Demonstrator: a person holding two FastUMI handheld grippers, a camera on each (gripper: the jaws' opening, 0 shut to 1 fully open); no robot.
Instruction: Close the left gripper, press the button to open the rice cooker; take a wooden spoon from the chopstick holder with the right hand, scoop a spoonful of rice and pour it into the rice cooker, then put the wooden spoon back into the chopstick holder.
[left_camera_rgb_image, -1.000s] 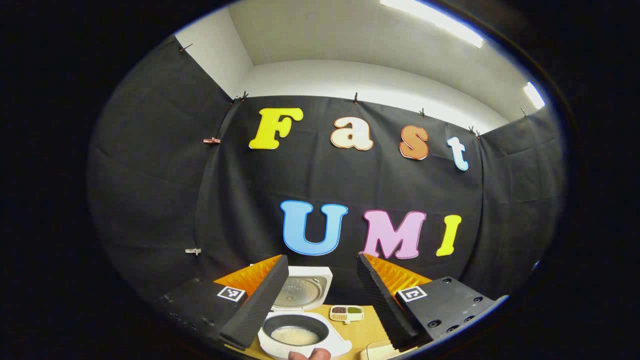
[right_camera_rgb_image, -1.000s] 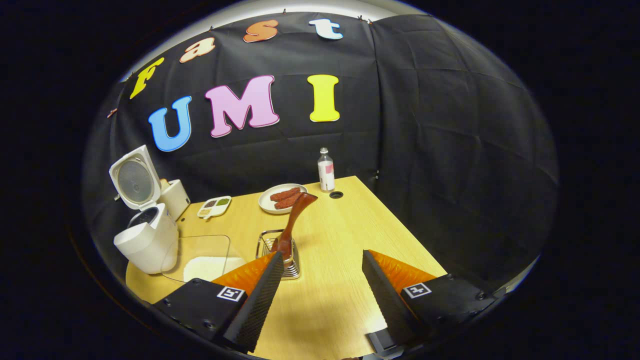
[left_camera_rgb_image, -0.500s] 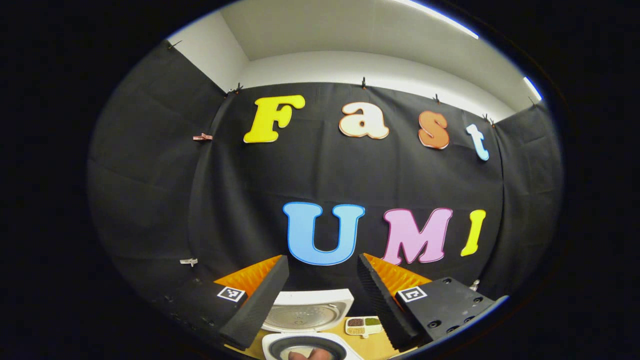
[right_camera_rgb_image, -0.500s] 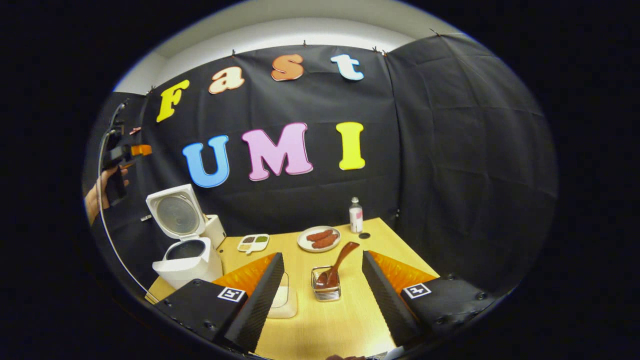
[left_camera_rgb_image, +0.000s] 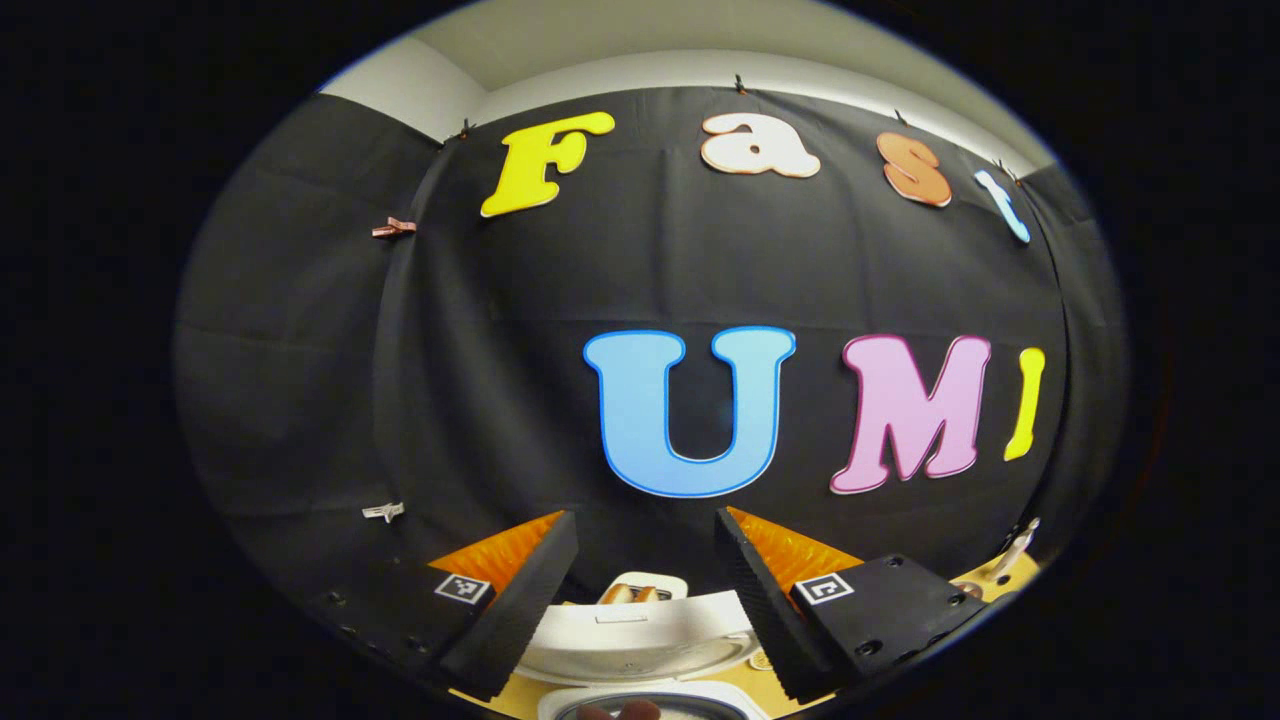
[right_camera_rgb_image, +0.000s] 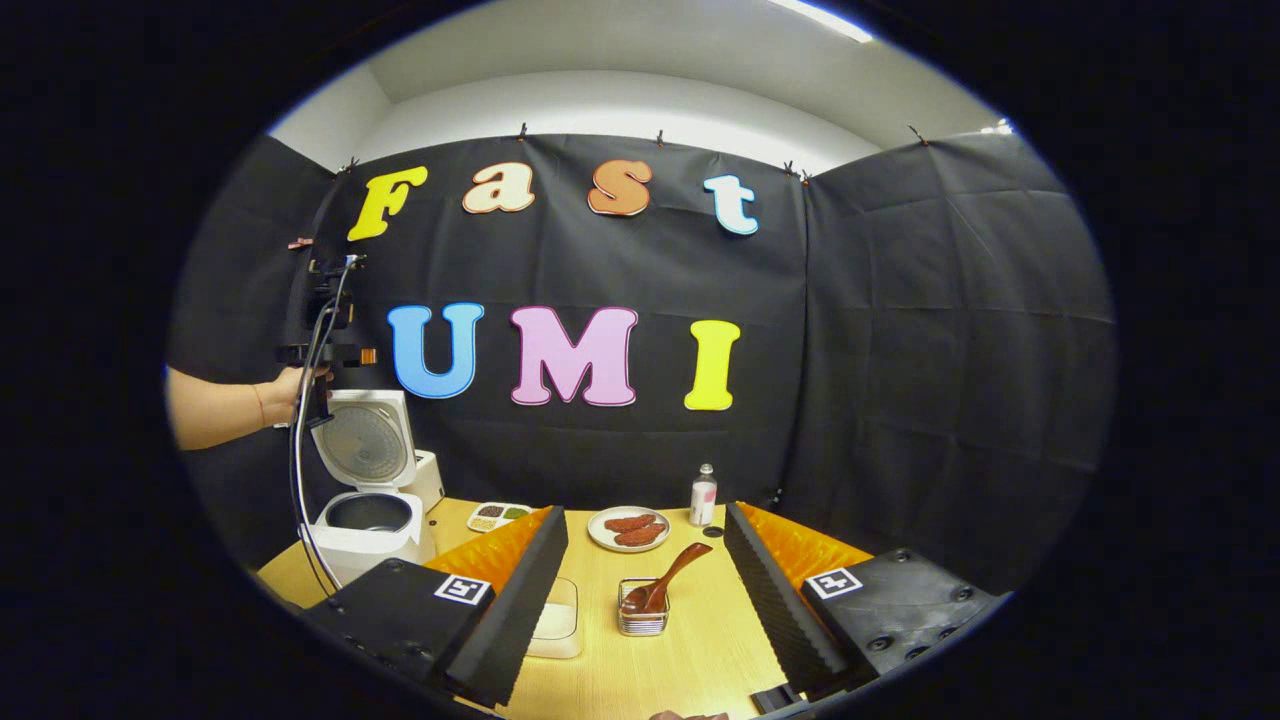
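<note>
White rice cooker (right_camera_rgb_image: 368, 505), lid up, left beyond right gripper (right_camera_rgb_image: 645, 590) fingers, left gripper (right_camera_rgb_image: 322, 340) above it, fingers spread. Brown wooden spoon (right_camera_rgb_image: 662, 585) leans in wire chopstick holder (right_camera_rgb_image: 642, 620) between right gripper's spread, empty fingers. Judged: task complete; next, only withdrawal.

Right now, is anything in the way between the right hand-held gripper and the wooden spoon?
Nothing visible is. In the right gripper view, the right hand-held gripper is open and the wooden spoon stands tilted in the chopstick holder, straight ahead between its fingers, with bare table before it. The plate sits farther back.
</note>
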